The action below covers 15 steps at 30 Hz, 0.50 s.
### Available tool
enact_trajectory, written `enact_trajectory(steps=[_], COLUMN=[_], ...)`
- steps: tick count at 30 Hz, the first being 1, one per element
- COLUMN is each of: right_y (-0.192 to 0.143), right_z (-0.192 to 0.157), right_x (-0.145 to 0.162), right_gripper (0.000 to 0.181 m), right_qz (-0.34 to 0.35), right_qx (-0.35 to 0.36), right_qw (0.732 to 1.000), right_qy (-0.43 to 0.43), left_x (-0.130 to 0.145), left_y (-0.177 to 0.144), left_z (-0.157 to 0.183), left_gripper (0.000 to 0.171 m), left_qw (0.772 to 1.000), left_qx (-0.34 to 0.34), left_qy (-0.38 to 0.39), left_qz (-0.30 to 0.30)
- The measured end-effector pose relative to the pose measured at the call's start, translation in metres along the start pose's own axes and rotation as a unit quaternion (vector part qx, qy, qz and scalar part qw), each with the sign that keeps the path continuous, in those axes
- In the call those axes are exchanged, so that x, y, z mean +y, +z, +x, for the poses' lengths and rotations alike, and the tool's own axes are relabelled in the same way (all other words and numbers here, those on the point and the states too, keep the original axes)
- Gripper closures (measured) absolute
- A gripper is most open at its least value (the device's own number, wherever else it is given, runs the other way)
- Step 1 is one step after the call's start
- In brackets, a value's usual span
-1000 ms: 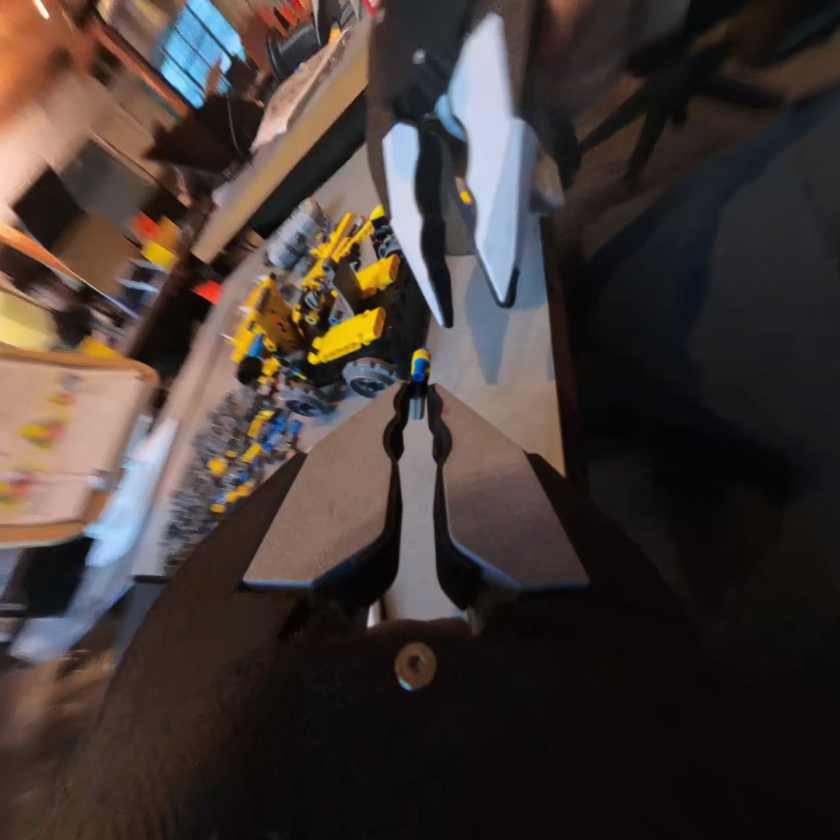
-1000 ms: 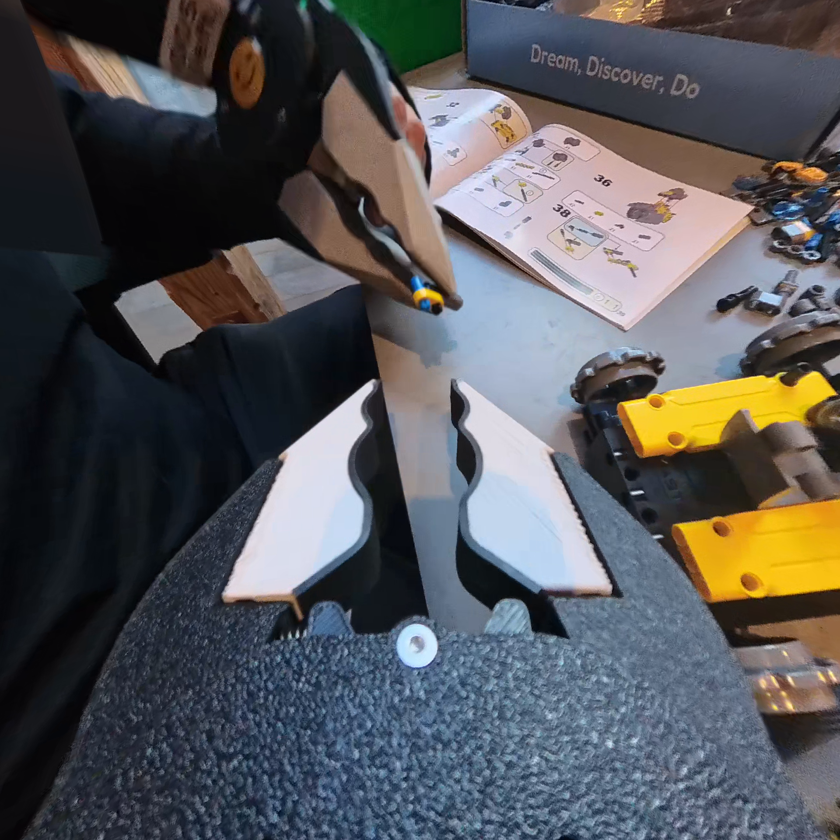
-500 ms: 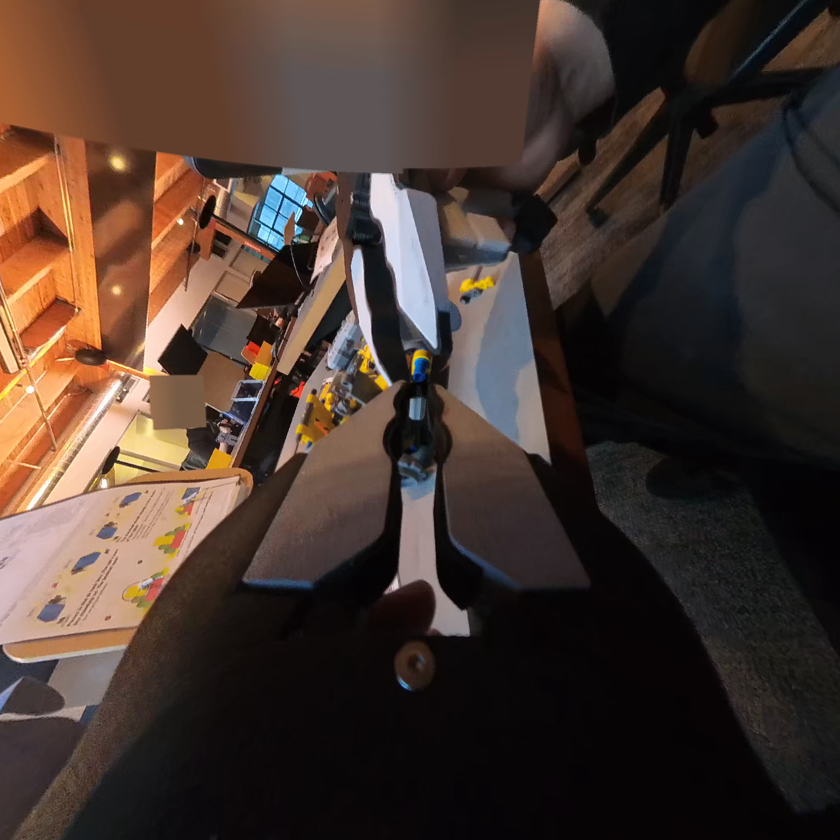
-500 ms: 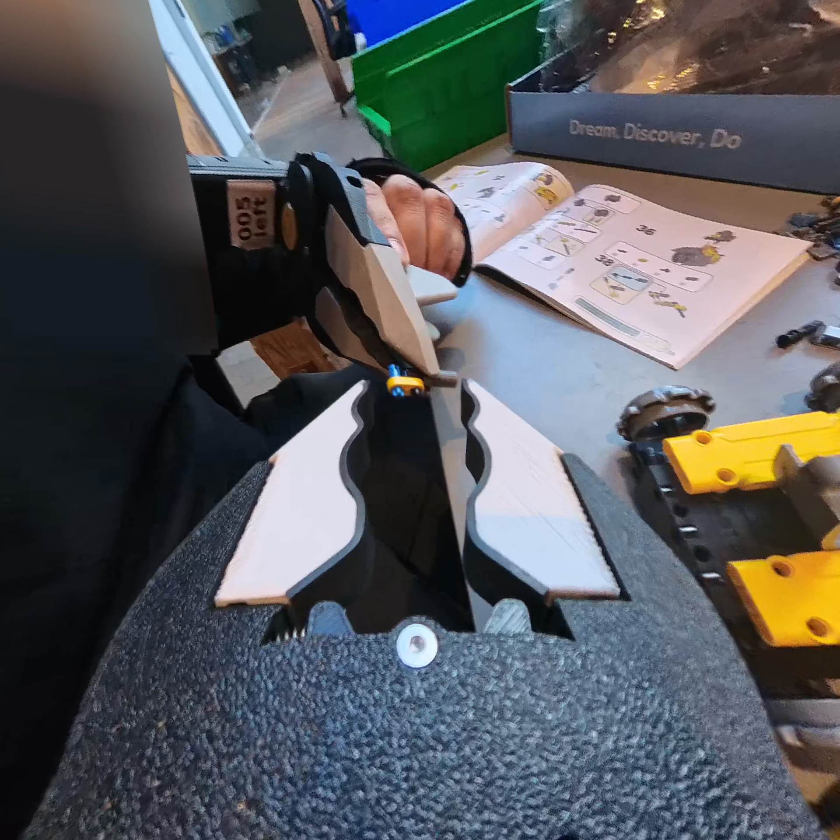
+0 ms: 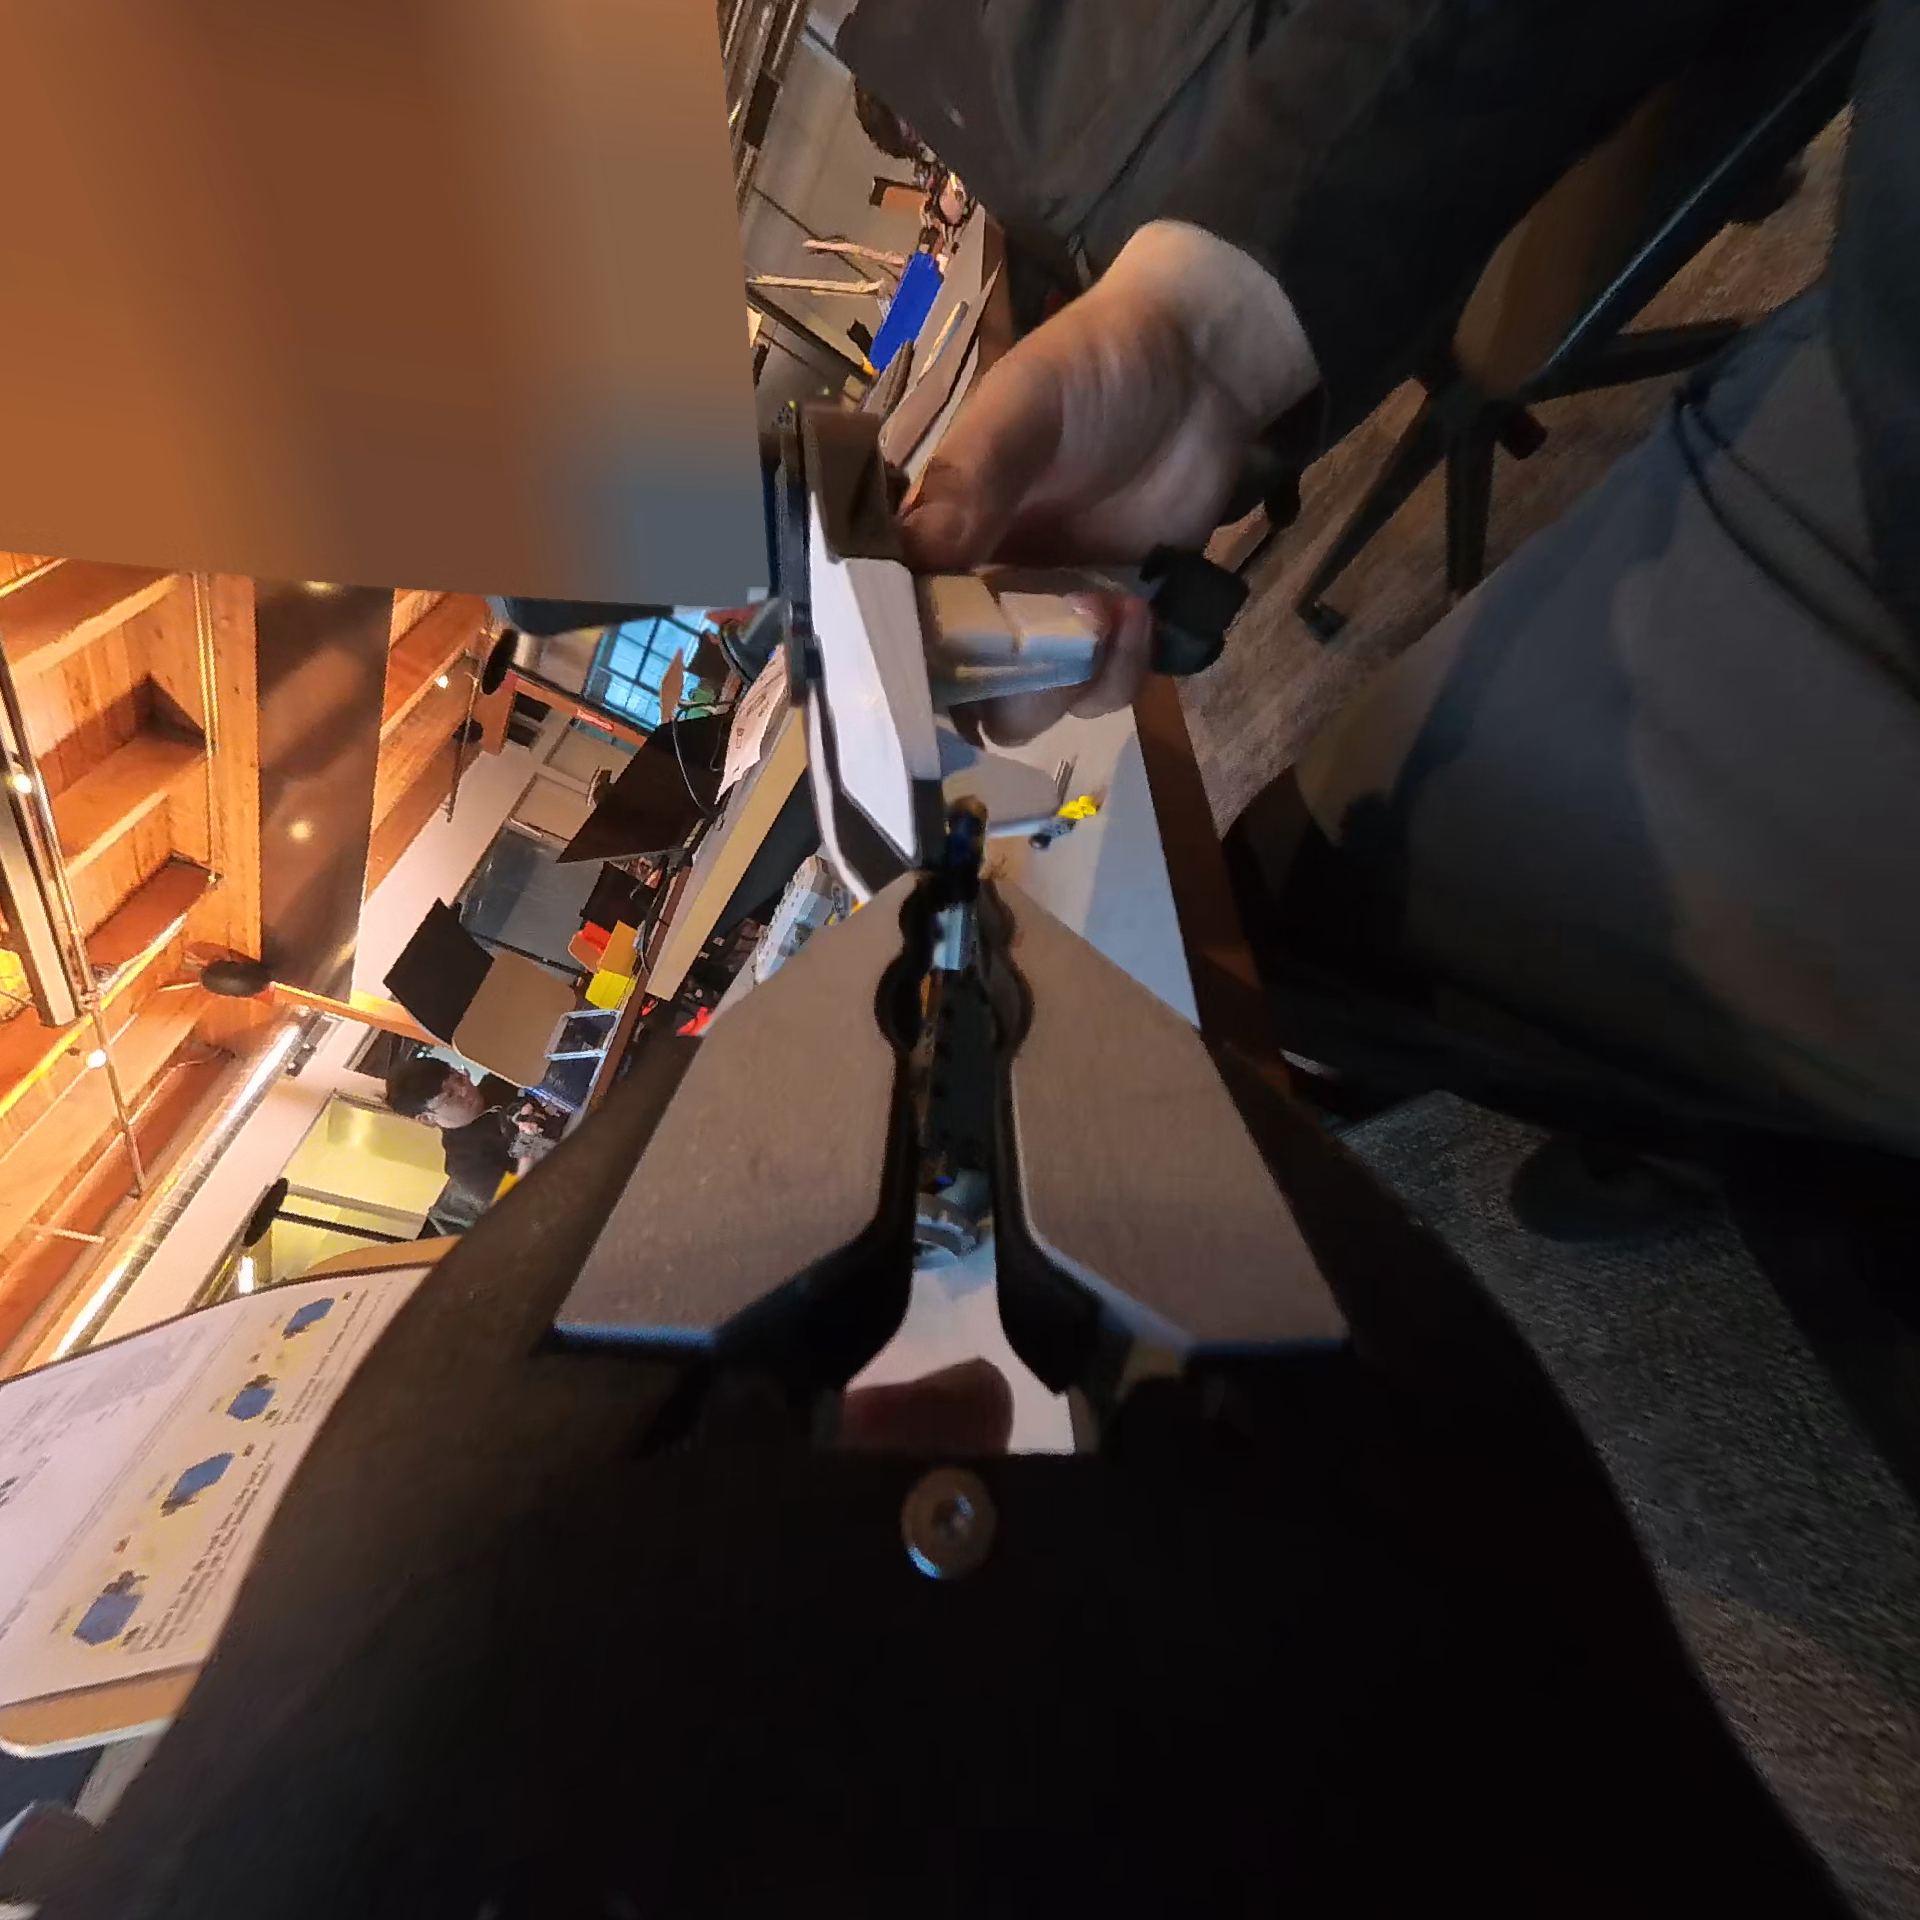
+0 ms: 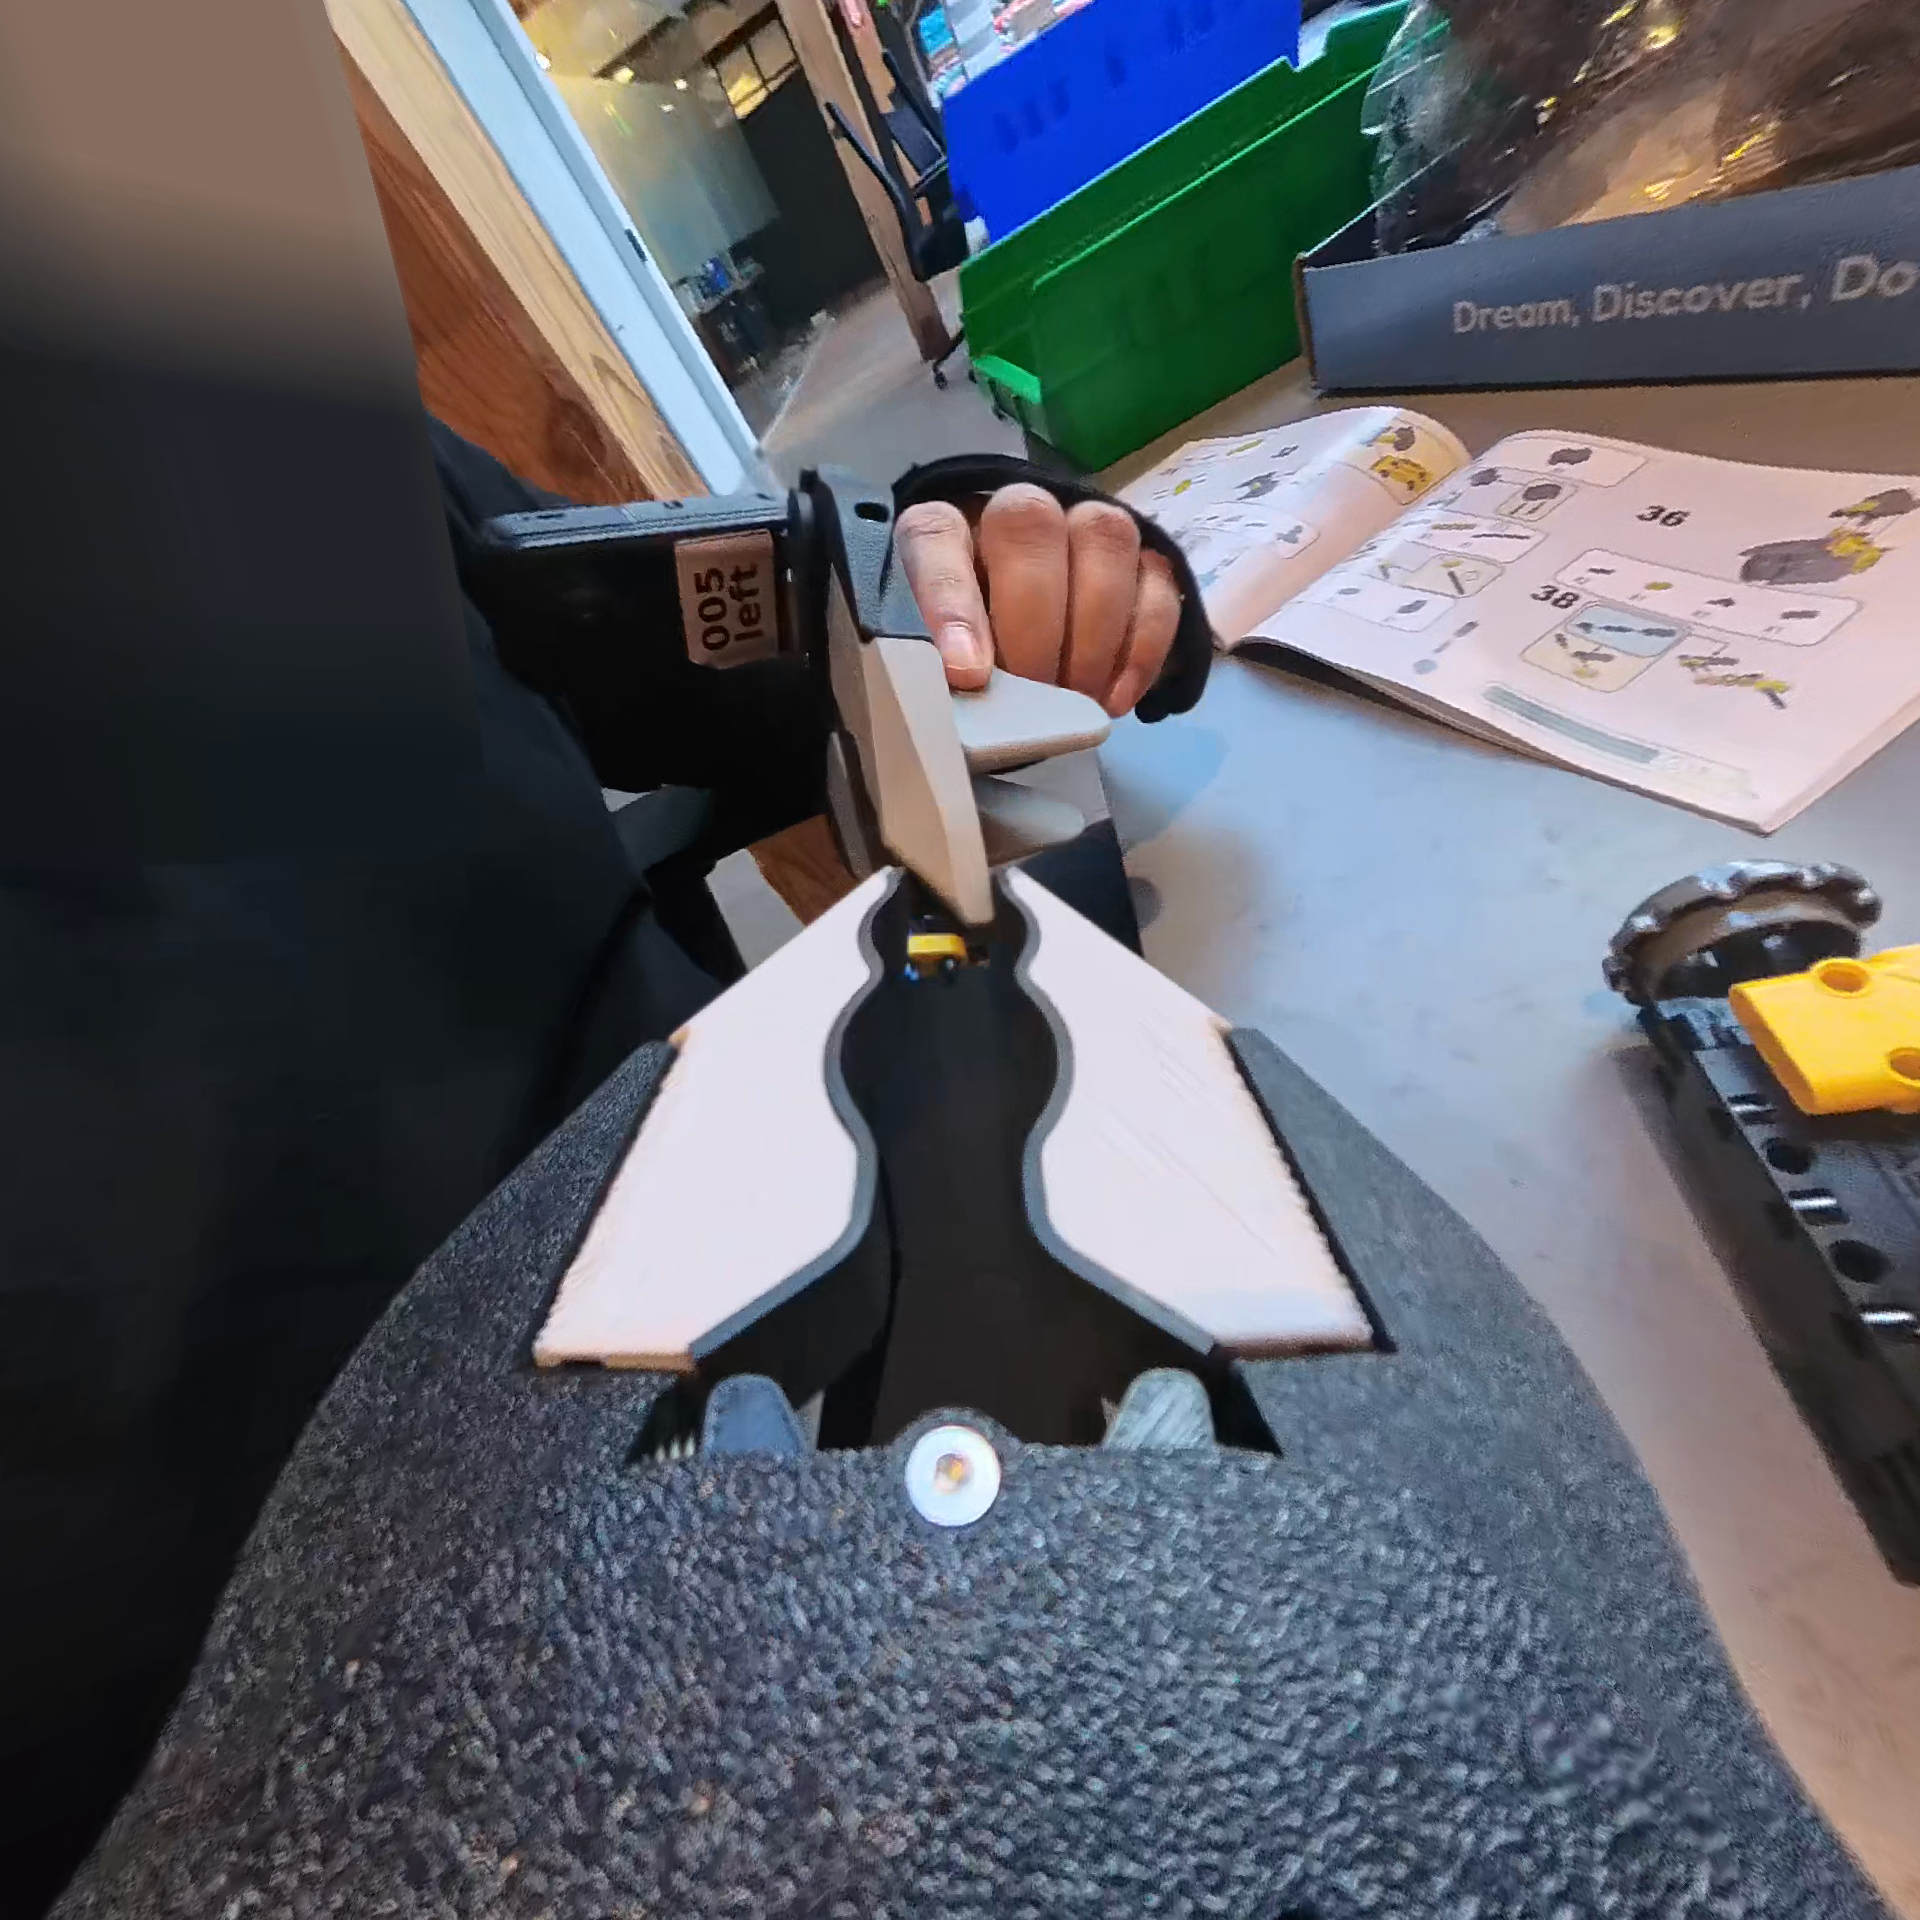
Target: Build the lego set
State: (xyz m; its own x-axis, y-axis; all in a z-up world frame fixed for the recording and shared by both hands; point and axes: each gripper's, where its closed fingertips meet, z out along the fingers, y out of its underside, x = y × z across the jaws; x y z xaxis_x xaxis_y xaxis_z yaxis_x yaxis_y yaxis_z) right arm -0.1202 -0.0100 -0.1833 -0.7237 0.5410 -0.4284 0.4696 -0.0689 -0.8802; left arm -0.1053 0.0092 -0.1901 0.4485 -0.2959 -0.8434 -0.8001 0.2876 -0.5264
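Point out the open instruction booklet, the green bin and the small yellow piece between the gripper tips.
instruction booklet [image 6: 1621, 623], right wrist view, right-hand page.
green bin [image 6: 1153, 301], right wrist view, front wall.
small yellow piece [image 6: 932, 943], right wrist view, its yellow face.

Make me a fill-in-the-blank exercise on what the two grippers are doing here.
1. The left gripper is shut on a small yellow and ____ toy piece.
2. The right gripper stands ____, its tips on either side of that piece.
3. The open instruction booklet lies on the grey ____.
4. Behind the booklet stands a ____ bin.

Missing words: blue; open; table; green
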Motion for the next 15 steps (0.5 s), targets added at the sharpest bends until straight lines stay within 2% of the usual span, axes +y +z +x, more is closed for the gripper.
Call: enact_trajectory(steps=[6,10,12,15], right_y=[0.002,-0.015,-0.031,-0.075], right_z=[0.011,0.022,0.03,0.06], right_x=[0.002,-0.002,0.0,0.015], right_gripper=[0.156,0.153,0.151,0.148], right_qz=[-0.015,-0.013,-0.014,-0.033], right_qx=[0.015,0.058,0.103,0.238], right_qw=[1.0,0.998,0.995,0.97], right_qy=[-0.004,-0.009,-0.01,-0.016], left_x=[0.007,0.024,0.034,0.048], left_y=[-0.001,-0.002,-0.003,-0.003], left_z=[0.002,0.0,0.001,0.007], left_gripper=[0.165,0.166,0.166,0.166], left_qw=[1.0,0.999,0.998,0.997], left_qx=[0.003,-0.008,-0.009,0.0], left_qy=[-0.001,0.003,0.01,0.016], left_qz=[-0.006,-0.039,-0.055,-0.08])
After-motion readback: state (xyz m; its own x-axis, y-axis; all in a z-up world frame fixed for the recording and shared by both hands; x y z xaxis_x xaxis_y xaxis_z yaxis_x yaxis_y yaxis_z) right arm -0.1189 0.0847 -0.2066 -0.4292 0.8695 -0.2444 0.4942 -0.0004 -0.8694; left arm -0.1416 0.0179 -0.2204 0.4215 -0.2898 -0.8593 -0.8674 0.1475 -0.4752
